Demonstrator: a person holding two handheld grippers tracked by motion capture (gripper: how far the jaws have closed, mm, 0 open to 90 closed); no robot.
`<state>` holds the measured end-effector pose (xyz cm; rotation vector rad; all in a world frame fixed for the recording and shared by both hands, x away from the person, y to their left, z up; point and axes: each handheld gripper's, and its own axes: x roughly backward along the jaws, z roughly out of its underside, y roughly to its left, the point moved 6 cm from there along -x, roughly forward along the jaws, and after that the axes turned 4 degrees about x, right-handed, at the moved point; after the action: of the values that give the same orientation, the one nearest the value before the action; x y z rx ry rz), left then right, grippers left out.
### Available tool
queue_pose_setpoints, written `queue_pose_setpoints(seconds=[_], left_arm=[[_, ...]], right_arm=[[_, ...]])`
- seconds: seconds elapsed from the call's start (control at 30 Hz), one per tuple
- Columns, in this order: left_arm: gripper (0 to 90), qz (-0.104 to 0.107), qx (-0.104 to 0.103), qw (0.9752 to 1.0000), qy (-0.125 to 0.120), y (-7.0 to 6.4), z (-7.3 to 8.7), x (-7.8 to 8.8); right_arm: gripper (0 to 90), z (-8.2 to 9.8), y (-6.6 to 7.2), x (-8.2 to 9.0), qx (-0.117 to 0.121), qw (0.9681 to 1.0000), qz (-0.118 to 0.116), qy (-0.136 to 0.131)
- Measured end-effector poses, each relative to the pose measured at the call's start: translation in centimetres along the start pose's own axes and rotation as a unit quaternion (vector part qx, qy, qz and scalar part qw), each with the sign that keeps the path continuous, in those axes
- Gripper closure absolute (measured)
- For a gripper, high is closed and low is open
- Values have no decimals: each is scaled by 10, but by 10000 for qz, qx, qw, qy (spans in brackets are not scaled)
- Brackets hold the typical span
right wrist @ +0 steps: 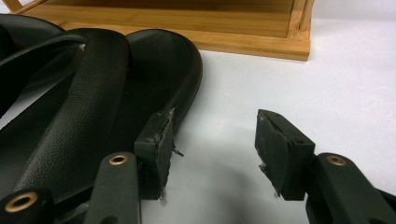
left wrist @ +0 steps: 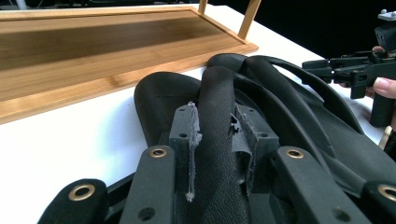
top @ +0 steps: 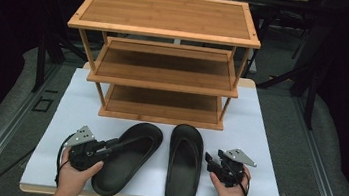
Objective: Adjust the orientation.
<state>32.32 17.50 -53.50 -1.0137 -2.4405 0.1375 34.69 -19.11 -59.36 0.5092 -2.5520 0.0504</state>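
left gripper (top: pixel 112 145) clamped across the strap of the left slipper (top: pixel 127 160), fingers (left wrist: pixel 187 135) pinching soft, frayed padding on each side; slipper lying flat on the white table (top: pixel 54 113) in front of the bamboo rack (top: pixel 162 61). likely to swing or slide free from a strap-only hold once lifted. right gripper (top: pixel 209 162) gaping wide, holding nothing, just beside the right slipper (top: pixel 184 164); could nudge its edge instead of gripping it.

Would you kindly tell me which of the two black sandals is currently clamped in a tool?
The left sandal, lying angled: the left tool is shut on its strap. The right sandal lies straight, beside the open right tool.
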Motion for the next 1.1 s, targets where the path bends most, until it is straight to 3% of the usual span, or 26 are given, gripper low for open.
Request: queue_pose_setpoints(seconds=[0.4, 0.73, 1.1], left_arm=[[699, -20, 39, 10000, -36, 1, -2, 3], [700, -124, 40, 9998, -121, 2, -11, 15], [702, -204, 126, 9979, -603, 5, -33, 46]], right_arm=[[464, 0, 0, 0, -3, 10000, -2, -4], [464, 0, 0, 0, -14, 10000, 5, -57], [463, -1, 0, 0, -29, 9999, 32, -139]])
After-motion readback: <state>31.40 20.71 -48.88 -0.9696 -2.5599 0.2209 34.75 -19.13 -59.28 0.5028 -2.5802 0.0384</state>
